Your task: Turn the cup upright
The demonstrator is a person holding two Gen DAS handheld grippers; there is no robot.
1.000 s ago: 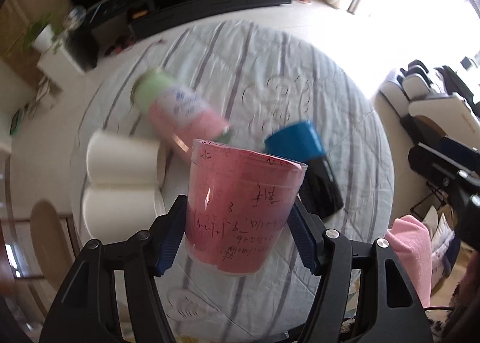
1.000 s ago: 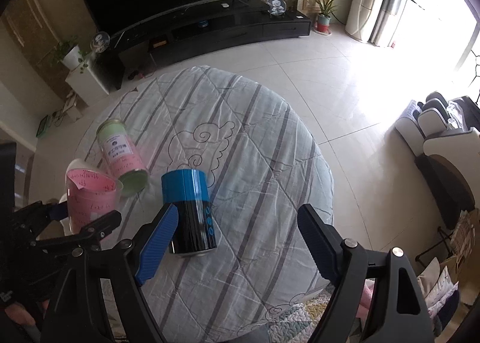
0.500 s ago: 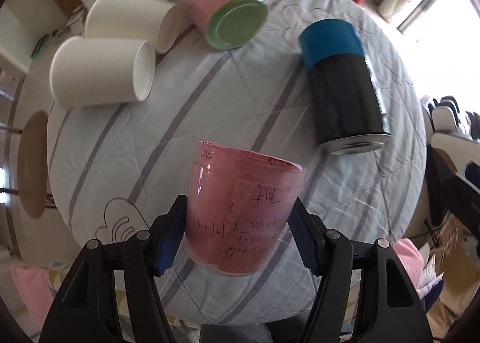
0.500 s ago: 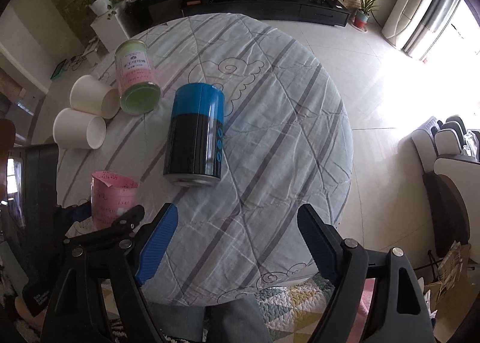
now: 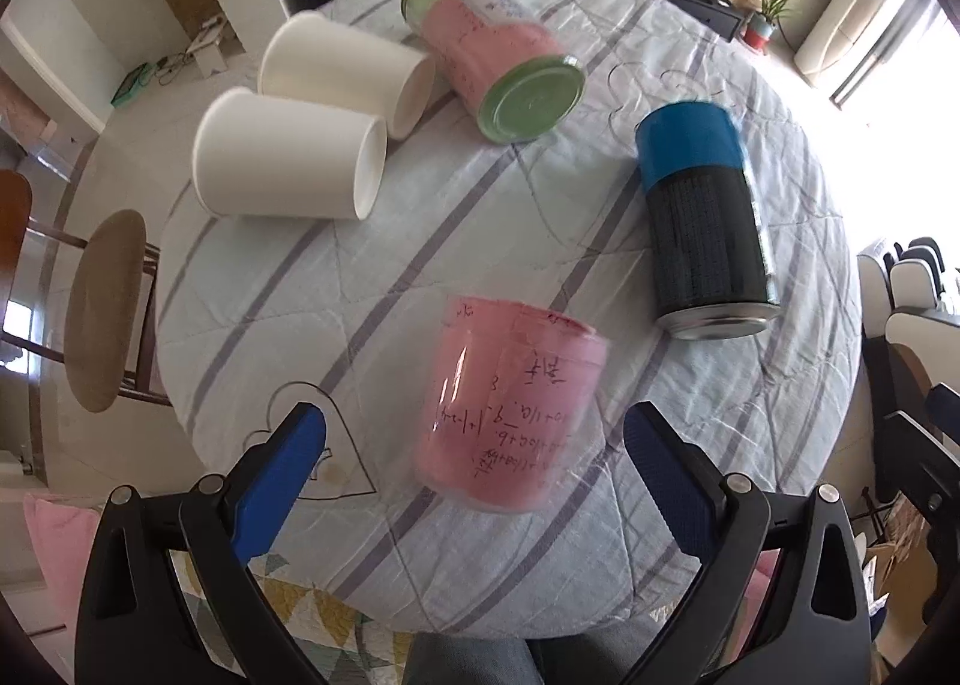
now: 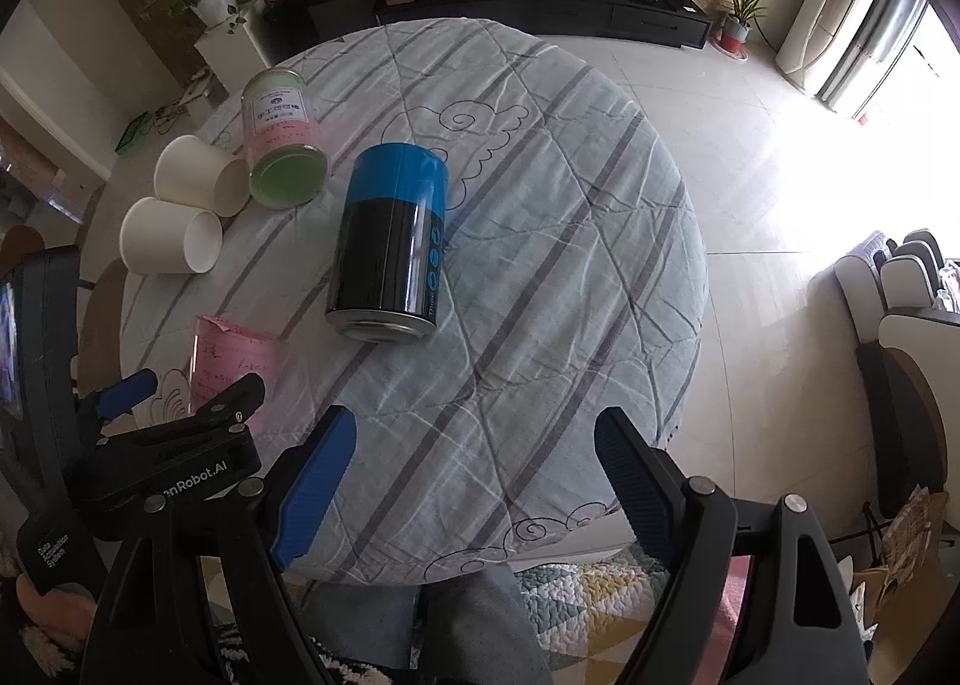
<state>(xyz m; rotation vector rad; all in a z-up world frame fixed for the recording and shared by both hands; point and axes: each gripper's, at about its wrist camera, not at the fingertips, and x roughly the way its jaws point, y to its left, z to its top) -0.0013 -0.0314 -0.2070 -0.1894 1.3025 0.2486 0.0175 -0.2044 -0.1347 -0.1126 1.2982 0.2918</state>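
Observation:
A clear plastic cup lined with pink handwritten paper (image 5: 510, 403) stands upright, mouth up, near the front edge of the round table (image 5: 420, 241). It also shows in the right wrist view (image 6: 231, 367). My left gripper (image 5: 474, 451) is open, its blue pads apart on either side of the cup without touching it. My right gripper (image 6: 474, 457) is open and empty over the table's front right, well right of the cup.
Two white paper cups (image 5: 288, 163) lie on their sides at the left. A pink and green can (image 5: 498, 67) and a blue and black can (image 5: 702, 217) lie on their sides. A stool (image 5: 102, 307) stands left of the table.
My left gripper has opened and let go of the pink cup, which now stands on the table. The right gripper stayed open.

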